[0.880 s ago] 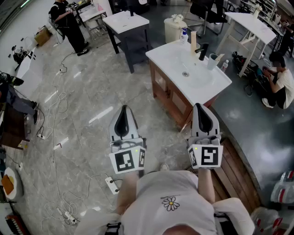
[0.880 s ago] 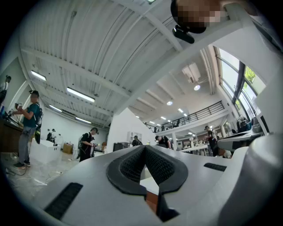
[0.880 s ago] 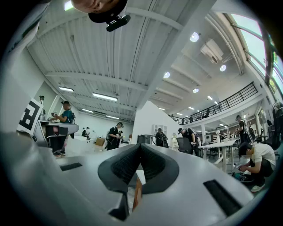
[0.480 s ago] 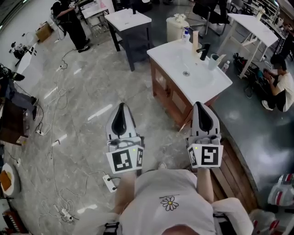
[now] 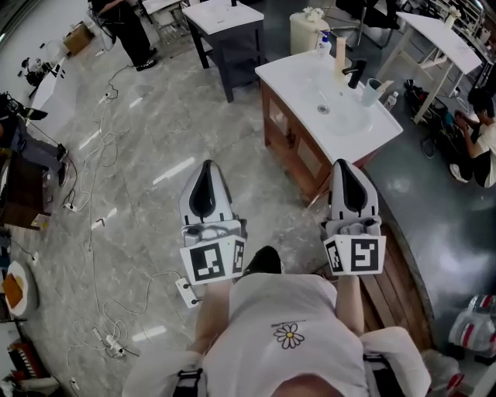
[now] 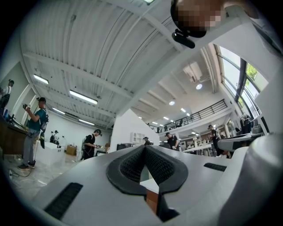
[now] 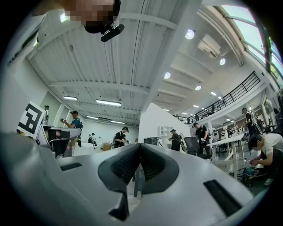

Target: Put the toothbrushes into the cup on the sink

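A white sink top [image 5: 298, 89] on a wooden cabinet stands ahead at the upper right of the head view. On its far side a pale green cup [image 5: 372, 91] stands beside a black tap [image 5: 356, 74]. Any toothbrushes are too small to make out. My left gripper [image 5: 206, 172] and my right gripper [image 5: 346, 170] are held side by side in front of me, both short of the sink and both shut with nothing in them. In the left gripper view the left gripper [image 6: 144, 148] points slightly upward into the hall, and in the right gripper view the right gripper [image 7: 140, 146] does the same.
A dark table [image 5: 225, 17] stands beyond the sink, and a white folding table [image 5: 442, 39] at the far right. Cables and a power strip [image 5: 186, 292] lie on the marble floor at the left. A person [image 5: 482, 136] crouches at the right edge. A wooden platform [image 5: 395, 287] lies under my right side.
The sink has drawn a little nearer and shifted right in the head view as I step forward. Both grippers keep their pose and stay shut.
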### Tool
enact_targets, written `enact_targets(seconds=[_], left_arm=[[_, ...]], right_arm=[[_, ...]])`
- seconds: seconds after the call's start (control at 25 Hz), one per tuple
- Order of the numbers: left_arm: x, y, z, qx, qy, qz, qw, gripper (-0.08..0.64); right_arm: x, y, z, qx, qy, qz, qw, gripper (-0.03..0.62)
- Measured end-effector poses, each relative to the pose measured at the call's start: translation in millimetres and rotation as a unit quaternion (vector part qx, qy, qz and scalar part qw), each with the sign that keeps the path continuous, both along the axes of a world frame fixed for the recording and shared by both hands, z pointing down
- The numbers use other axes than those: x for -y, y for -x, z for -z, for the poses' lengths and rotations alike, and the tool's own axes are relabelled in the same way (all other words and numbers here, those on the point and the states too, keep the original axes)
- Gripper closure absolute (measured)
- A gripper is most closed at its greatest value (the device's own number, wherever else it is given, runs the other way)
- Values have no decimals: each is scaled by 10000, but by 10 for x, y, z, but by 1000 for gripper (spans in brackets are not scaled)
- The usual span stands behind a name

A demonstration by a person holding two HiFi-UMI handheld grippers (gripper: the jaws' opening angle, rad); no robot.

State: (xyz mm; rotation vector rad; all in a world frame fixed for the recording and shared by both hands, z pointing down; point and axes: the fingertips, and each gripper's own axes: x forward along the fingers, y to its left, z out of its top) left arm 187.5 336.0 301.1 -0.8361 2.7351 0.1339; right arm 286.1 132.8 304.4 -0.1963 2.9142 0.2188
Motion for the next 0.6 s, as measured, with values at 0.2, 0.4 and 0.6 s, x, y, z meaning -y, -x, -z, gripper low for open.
enact_targets(seconds=[0.2,0.4,0.6], left_arm=[[-10,166,-137,-120,58,124,9998,545],[127,533,-149,-48,-12,118,9999,545],[396,1124,-182,-109,-5,38,9999,545]], right_arm=[[-27,233,-197,-252,9,206,9995,581],[89,611,-222,-273,-64,245,9993,580],[362,1118,-250,-324,-39,119,9994,581]])
